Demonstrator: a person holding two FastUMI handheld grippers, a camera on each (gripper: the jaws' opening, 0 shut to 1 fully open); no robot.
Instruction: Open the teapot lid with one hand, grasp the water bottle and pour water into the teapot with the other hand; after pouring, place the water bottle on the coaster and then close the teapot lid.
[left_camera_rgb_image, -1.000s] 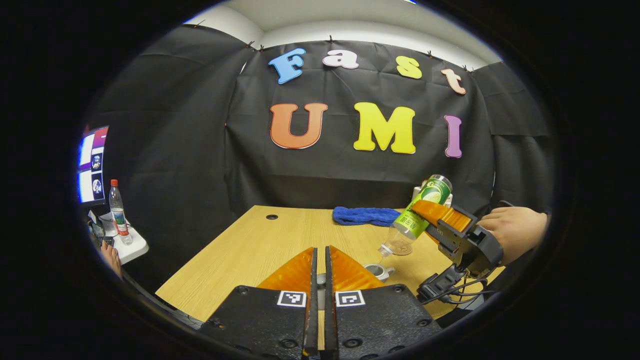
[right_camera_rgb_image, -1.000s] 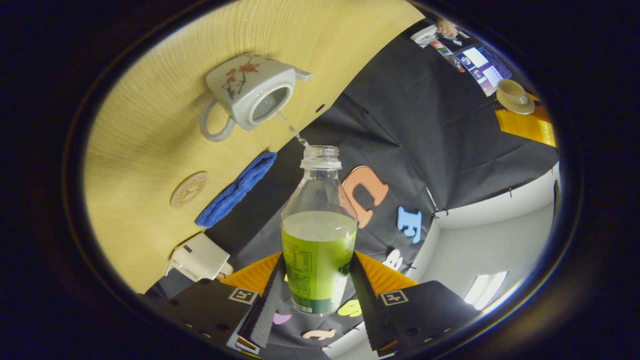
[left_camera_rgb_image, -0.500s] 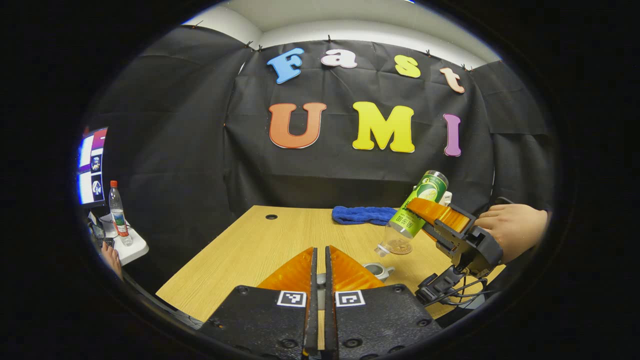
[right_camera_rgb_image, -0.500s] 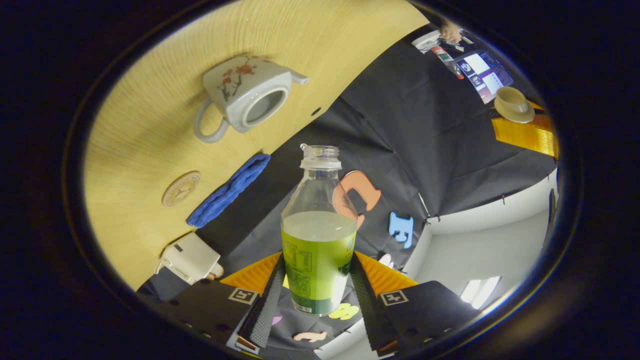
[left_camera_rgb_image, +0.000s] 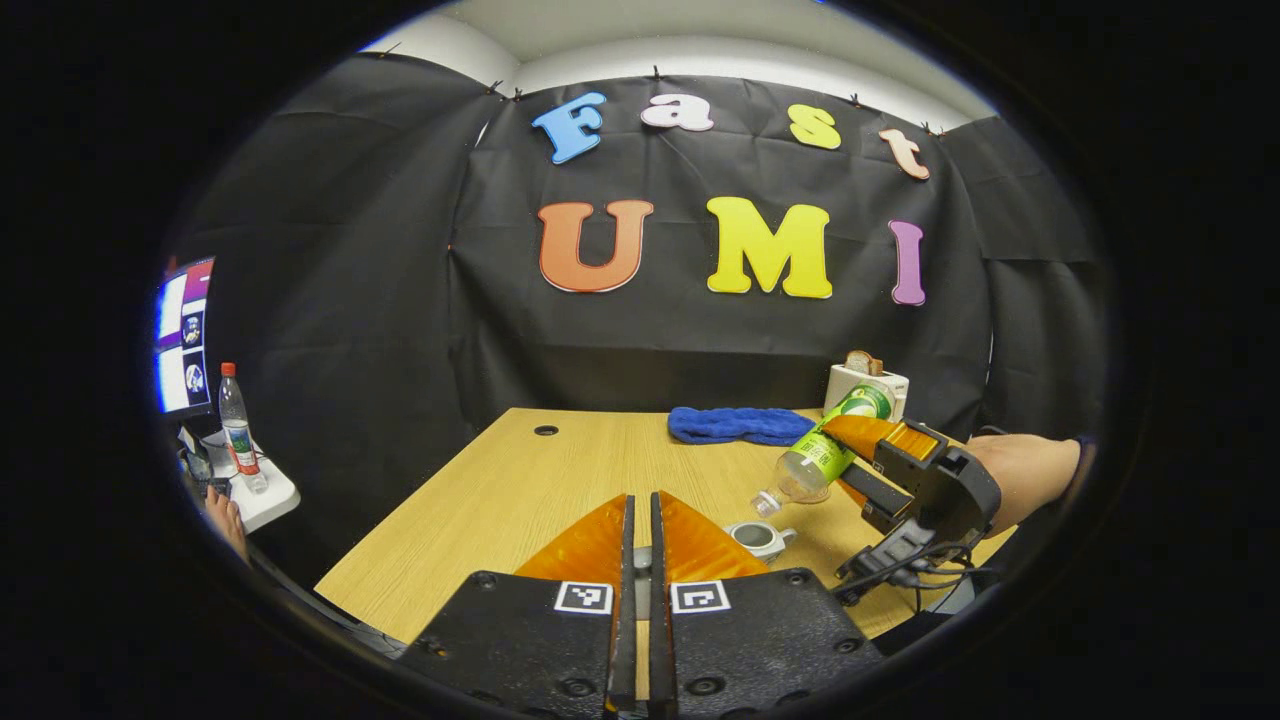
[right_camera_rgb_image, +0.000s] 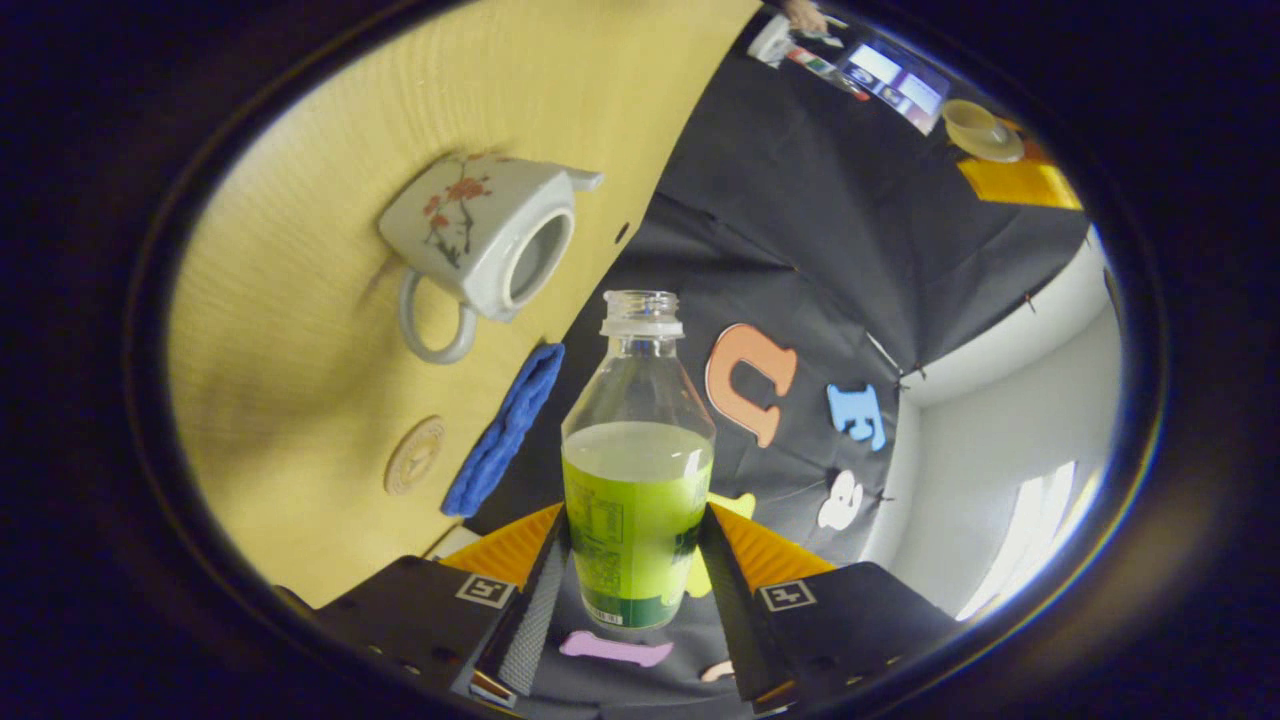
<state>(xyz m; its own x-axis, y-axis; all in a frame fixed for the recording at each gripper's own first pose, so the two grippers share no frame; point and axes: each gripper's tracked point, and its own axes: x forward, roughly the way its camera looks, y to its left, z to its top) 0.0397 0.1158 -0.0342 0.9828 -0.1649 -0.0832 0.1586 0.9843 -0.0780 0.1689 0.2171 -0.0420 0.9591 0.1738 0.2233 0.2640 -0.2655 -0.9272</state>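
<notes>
Your right gripper (right_camera_rgb_image: 632, 570) fingers clamped on the smooth clear bottle (right_camera_rgb_image: 638, 470), left gripper (left_camera_rgb_image: 640, 545) fingers pinching the lid (right_camera_rgb_image: 982, 128), square teapot (right_camera_rgb_image: 485, 240) lidless.

A staged recording booth in a lab or office room: black cloth drapes (left_camera_rgb_image: 330, 300) are clipped up as walls around a pale wood-grain table (left_camera_rgb_image: 520, 480) with a cable hole near its far left corner. Beyond the table's left edge, lit computer monitors (left_camera_rgb_image: 183, 335) stand above a small white side stand (left_camera_rgb_image: 262, 497), and a plain white ceiling (left_camera_rgb_image: 700, 30) shows above the cloth.
</notes>
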